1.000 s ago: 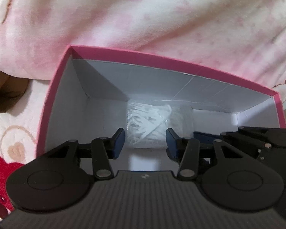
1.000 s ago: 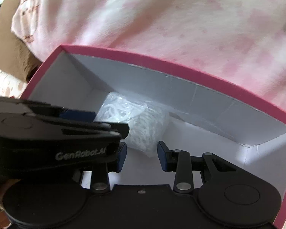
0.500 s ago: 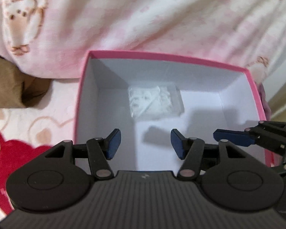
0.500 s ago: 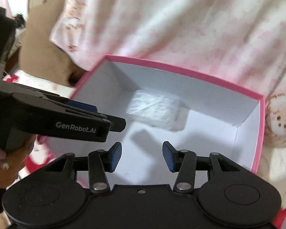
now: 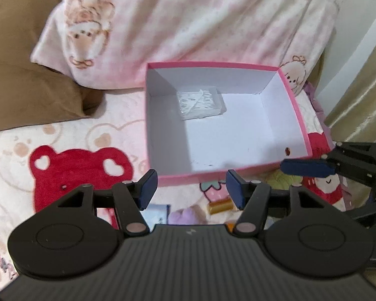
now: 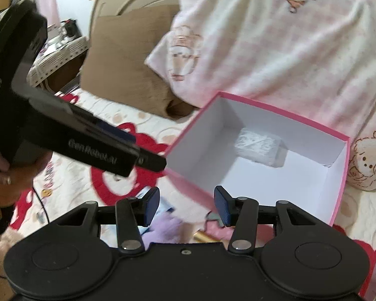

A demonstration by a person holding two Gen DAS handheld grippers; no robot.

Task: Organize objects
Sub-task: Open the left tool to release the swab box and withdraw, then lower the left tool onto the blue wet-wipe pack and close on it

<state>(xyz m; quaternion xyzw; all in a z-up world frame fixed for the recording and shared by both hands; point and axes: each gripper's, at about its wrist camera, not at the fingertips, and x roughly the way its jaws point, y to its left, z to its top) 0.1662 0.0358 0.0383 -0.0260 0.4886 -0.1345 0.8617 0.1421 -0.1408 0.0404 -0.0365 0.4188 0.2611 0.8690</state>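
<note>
While both tongs now hang well back from the box they were reaching into a second ago, the left gripper [image 5: 191, 188] and right gripper [image 6: 186, 205] each stand with jaws apart and empty. Just beneath the fingertips lie the next candidates: a small gold cylinder [image 5: 219, 205], a soft lilac plush lump [image 5: 185, 215] and a blue-edged card [image 5: 158, 212]. Beyond them sits the open pink cardboard box [image 5: 297, 111], its white floor holding only the clear-wrapped white packet [image 5: 200, 102] near the far left corner. That drop looks finished; another pickup probably follows. Past the box slumps the pink bear-print blanket [image 5: 188, 25], crowding its far wall.
</note>
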